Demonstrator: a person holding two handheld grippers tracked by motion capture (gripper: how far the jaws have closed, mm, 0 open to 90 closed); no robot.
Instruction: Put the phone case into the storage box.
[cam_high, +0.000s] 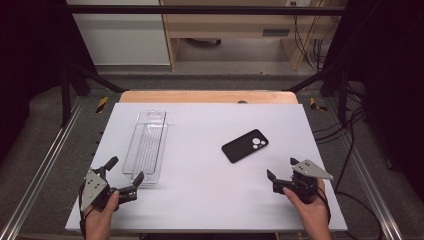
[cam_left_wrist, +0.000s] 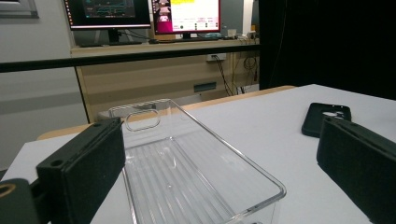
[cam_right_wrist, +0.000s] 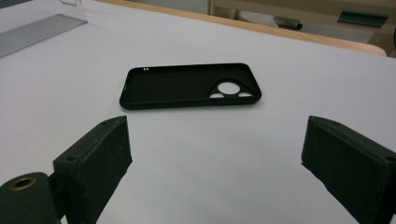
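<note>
I had both sets of tongs low at the near edge of the bench (cam_high: 210, 200), and neither had taken hold of anything. The left tongs (cam_high: 125, 175) stood released, jaws spread wide on either side of the near end of the clear plastic tray (cam_high: 146, 147); in the left gripper view the tray (cam_left_wrist: 187, 168) ran away from me between the two black jaws, which were close to it but not pressing on its walls. The right tongs (cam_high: 281, 167) were likewise released and empty, pointed at the black phone case (cam_high: 245, 145), which lay flat and open side up on the white surface, well right of the tray and apart from it. In the right gripper view the case (cam_right_wrist: 187, 86) sat ahead of the jaws with bare bench between. As I judged it, the work was barely begun: the case was not yet gripped, the tray held nothing, and every handling step remained.
</note>
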